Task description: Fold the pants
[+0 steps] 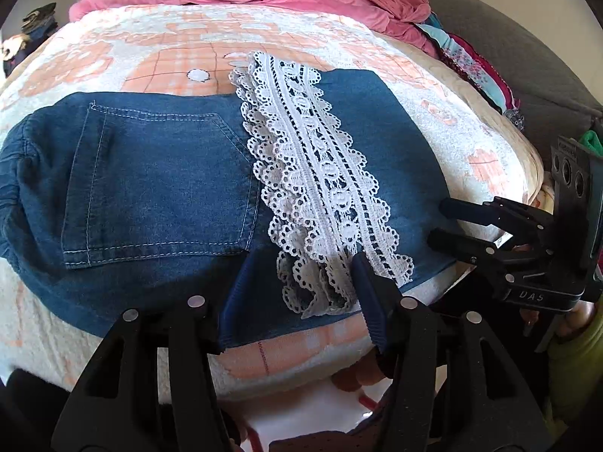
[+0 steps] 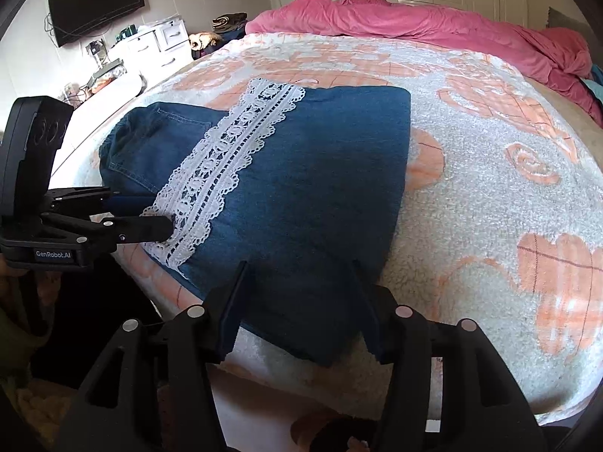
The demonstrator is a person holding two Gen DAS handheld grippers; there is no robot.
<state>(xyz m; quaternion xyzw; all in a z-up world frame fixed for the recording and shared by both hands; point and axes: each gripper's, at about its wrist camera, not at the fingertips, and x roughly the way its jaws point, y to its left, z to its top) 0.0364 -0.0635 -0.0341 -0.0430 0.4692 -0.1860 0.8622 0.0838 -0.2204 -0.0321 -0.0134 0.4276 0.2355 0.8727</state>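
Blue denim pants (image 1: 158, 173) lie folded flat on the bed near its front edge, back pocket up. A white lace hem (image 1: 320, 173) runs across them. My left gripper (image 1: 301, 275) is open, its dark blue fingers (image 1: 241, 278) resting over the pants' near edge with the lace end between them and no pinch showing. The right wrist view has the pants (image 2: 320, 173), the lace (image 2: 226, 158) and the left gripper (image 2: 150, 213) at the lace's near end. My right gripper (image 2: 299, 275) is open over the near denim edge. It also appears at the pants' right edge (image 1: 437, 222).
The pants rest on a white and peach fleece blanket (image 2: 490, 188). A pink duvet (image 2: 414, 19) is bunched at the far side. Colourful clothes (image 1: 475, 64) pile up at the far right. A wall TV (image 2: 98, 3) and white drawers (image 2: 158, 45) stand beyond the bed's left.
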